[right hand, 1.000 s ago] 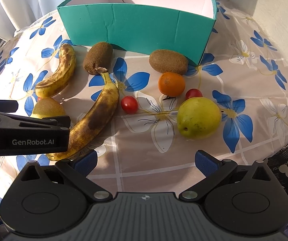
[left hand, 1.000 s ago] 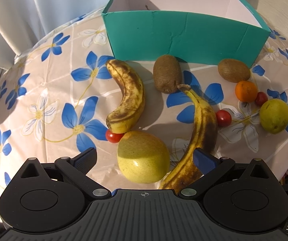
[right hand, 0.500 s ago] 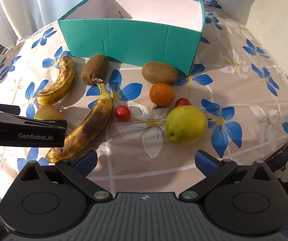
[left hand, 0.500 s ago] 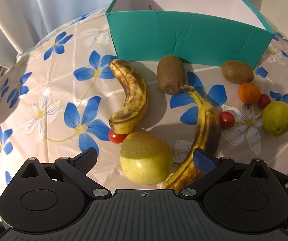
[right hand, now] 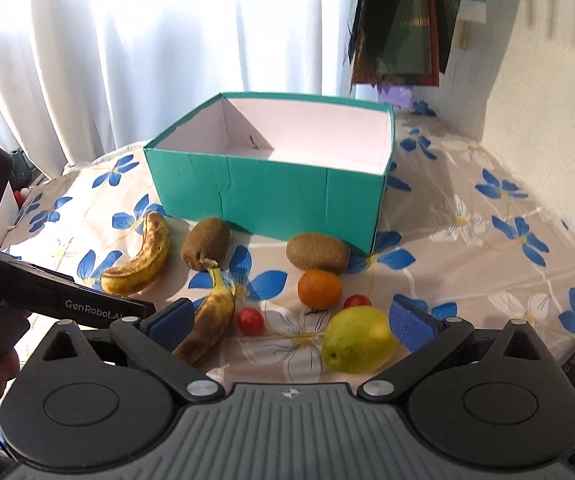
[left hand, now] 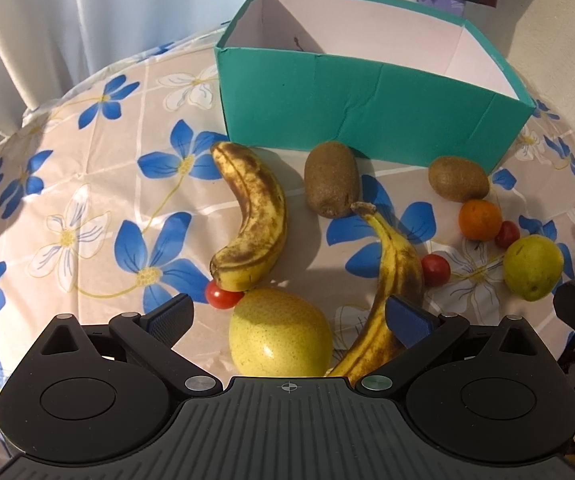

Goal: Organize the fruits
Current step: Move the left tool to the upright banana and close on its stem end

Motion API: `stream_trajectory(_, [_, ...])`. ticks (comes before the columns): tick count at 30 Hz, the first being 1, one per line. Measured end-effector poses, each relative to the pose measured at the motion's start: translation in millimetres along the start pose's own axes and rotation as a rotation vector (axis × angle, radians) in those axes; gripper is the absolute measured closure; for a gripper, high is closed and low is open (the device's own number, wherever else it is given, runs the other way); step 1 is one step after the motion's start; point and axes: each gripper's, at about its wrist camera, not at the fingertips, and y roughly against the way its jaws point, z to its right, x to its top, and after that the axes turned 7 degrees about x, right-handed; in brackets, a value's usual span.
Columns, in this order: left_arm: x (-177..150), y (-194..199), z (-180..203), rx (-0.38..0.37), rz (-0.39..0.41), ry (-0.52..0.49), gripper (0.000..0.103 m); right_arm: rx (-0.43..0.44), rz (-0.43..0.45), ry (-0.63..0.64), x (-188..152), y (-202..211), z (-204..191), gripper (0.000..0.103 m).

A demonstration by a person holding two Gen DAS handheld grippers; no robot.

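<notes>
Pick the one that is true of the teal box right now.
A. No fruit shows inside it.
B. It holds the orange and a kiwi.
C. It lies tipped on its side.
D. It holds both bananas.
A: the teal box stands upright with only its white inside showing, while both bananas, the kiwis and the orange lie on the tablecloth in front of it.

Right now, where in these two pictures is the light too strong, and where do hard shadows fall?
Right wrist view: the white curtain is overexposed. Left wrist view: sun from behind casts a hard shadow of the teal cardboard box toward the camera, and the brown-spotted yellow banana shadows the cloth at its right.
</notes>
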Motion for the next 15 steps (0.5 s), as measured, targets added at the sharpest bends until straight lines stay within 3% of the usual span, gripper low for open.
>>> stream_trajectory(5, [-7, 4, -1, -0.065, 0.043, -0.011, 0.000, -0.051, 0.125, 0.107, -7, 8, -3, 0.000])
stream_trajectory(11, [-11, 21, 6, -0.206, 0.173, -0.039, 0.000, 0.001, 0.176, -0.015, -11, 15, 16, 0.000])
stream_trajectory(15, [-8, 15, 27, -0.227, 0.142, -0.119, 0.000, -0.024, 0.183, -0.046, -13, 16, 25, 0.000])
